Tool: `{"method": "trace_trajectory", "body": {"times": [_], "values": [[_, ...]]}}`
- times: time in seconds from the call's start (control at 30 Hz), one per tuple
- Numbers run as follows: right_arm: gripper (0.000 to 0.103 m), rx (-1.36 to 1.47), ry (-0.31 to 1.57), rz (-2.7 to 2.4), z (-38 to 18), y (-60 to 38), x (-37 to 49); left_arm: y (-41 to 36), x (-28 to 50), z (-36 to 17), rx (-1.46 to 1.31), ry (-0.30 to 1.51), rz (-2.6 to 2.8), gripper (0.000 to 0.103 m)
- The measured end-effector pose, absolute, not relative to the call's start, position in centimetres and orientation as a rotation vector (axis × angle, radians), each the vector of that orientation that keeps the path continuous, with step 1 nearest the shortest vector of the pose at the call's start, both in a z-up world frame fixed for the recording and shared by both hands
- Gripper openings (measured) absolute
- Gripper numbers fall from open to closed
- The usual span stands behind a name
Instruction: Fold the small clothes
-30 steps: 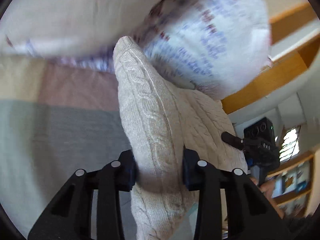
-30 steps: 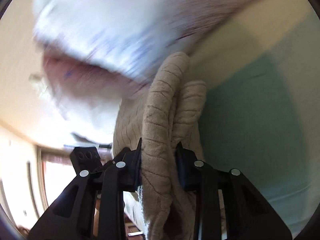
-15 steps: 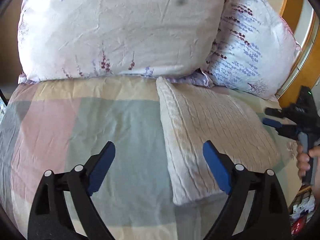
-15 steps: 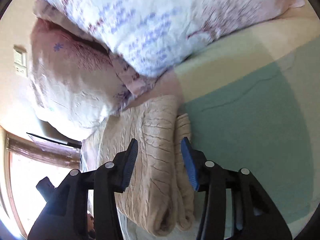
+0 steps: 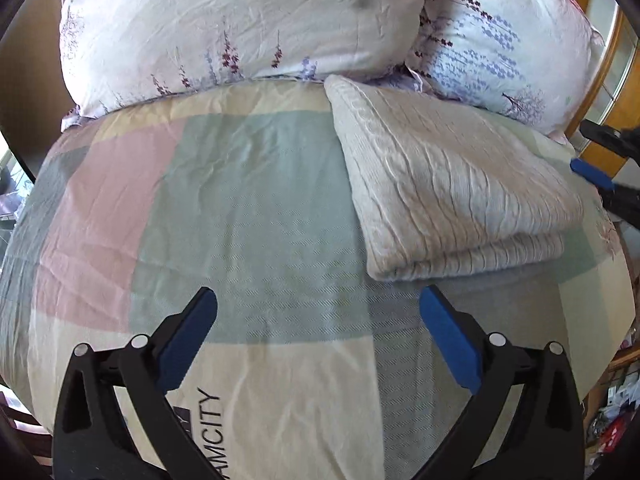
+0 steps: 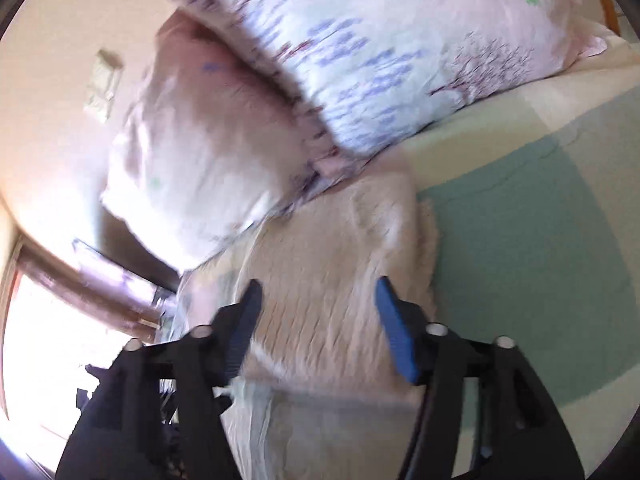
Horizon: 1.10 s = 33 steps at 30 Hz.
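A folded beige cable-knit sweater point(image 5: 448, 184) lies flat on the checked bedspread point(image 5: 248, 208), its far corner against the pillows. My left gripper point(image 5: 318, 320) is open and empty, pulled back from the sweater's near edge. My right gripper point(image 6: 316, 316) is open and empty, just above the sweater point(image 6: 332, 280) at its edge. The right gripper's blue pad and black fingers point(image 5: 592, 174) show at the right edge of the left wrist view, beside the sweater.
Two floral pillows point(image 5: 240, 20) point(image 5: 500, 36) stand at the head of the bed behind the sweater. A wooden bed frame point(image 5: 612, 120) runs along the right. A window point(image 6: 48, 344) lies to the left in the right wrist view. The bedspread carries printed lettering point(image 5: 212, 432) near me.
Both grippers let go of the sweater, opened wide and drew back. The sweater went from held up to lying flat on the bed.
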State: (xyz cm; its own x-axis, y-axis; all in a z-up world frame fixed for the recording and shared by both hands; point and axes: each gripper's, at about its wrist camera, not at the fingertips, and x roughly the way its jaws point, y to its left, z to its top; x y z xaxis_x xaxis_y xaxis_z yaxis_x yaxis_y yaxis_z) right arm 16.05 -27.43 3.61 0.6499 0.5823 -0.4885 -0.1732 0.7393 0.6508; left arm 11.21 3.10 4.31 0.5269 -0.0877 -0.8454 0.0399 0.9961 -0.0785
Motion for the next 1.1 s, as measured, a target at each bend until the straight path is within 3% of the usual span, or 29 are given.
{"method": "trace_trajectory", "body": {"times": [0.1,0.23,0.3,0.33,0.53,0.67,1.1], "values": [[0.071,0.465,0.924,0.348,-0.4,-25.4,17.1,2.5,11.1,3.7,-0.045,1.031,-0.086,0.101],[0.071,0.459,0.842,0.302,1.0,-26.0,14.7,1.6,10.7,3.3,-0.031,1.034,-0.079,0.101],[0.084,0.364,0.800,0.260,2.0,-25.2,12.5,1.3,10.5,3.0,-0.041,1.033,-0.086,0.101],[0.085,0.321,0.788,0.239,2.0,-24.6,11.6,1.1,10.4,2.8,-0.043,1.040,-0.087,0.101],[0.085,0.090,0.901,0.146,-3.3,-22.0,9.3,-0.4,10.5,1.0,-0.027,1.091,-0.055,0.101],[0.102,0.019,0.911,0.094,-4.5,-20.3,9.7,-1.1,10.6,0.5,0.022,1.089,-0.023,0.101],[0.102,0.021,0.939,-0.005,-4.8,-19.5,9.4,-1.1,10.8,0.4,0.032,1.113,-0.009,0.101]]}}
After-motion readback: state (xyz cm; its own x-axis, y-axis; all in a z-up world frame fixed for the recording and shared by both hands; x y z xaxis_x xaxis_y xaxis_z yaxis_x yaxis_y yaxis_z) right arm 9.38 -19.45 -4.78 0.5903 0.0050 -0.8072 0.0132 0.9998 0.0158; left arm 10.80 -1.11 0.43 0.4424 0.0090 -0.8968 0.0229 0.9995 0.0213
